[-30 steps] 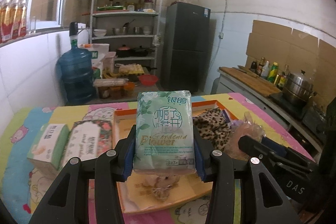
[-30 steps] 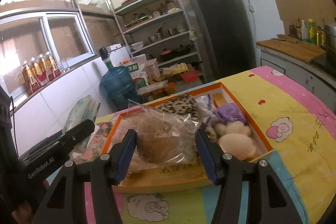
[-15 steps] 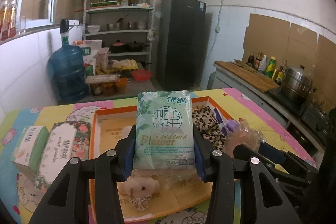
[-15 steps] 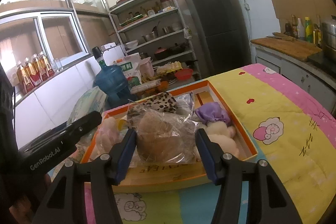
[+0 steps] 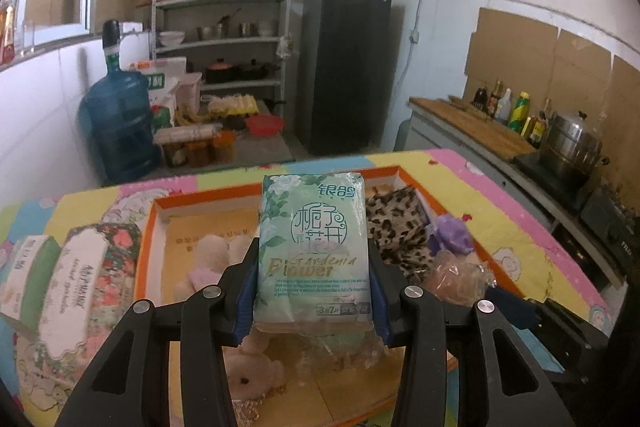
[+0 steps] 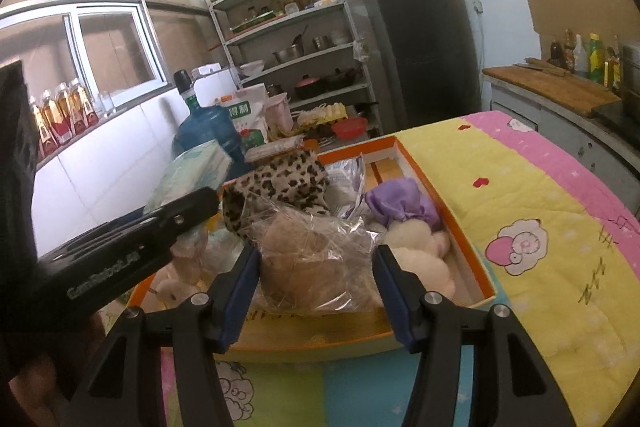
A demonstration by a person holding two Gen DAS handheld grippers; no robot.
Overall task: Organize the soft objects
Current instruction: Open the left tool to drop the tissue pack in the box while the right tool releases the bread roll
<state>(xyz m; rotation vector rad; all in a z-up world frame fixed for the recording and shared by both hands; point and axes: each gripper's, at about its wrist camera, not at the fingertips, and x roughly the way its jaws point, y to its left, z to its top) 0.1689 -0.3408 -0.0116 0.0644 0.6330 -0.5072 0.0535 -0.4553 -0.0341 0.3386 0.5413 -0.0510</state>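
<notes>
My left gripper (image 5: pixel 314 291) is shut on a green tissue pack (image 5: pixel 314 251) and holds it upright above the orange-rimmed box (image 5: pixel 156 227). My right gripper (image 6: pixel 316 279) is shut on a brown plush in a clear bag (image 6: pixel 316 263) over the box's near part; the bag also shows in the left wrist view (image 5: pixel 456 277). In the box (image 6: pixel 448 195) lie a leopard-print cloth (image 6: pixel 280 183), a purple soft item (image 6: pixel 400 205), a cream plush (image 6: pixel 416 247) and a beige plush (image 5: pixel 208 259). The tissue pack shows at the left of the right wrist view (image 6: pixel 192 173).
Two tissue boxes (image 5: pixel 76 279) lie on the colourful tablecloth left of the orange box. A blue water jug (image 5: pixel 120 123), metal shelves (image 5: pixel 224 39) and a dark fridge (image 5: pixel 346 67) stand behind. A counter with bottles and a pot (image 5: pixel 572 147) is at the right.
Both grippers have moved forward and lower over the orange box with their loads held. The box and its contents look nearer; the bagged plush has sunk toward the box's near part.
</notes>
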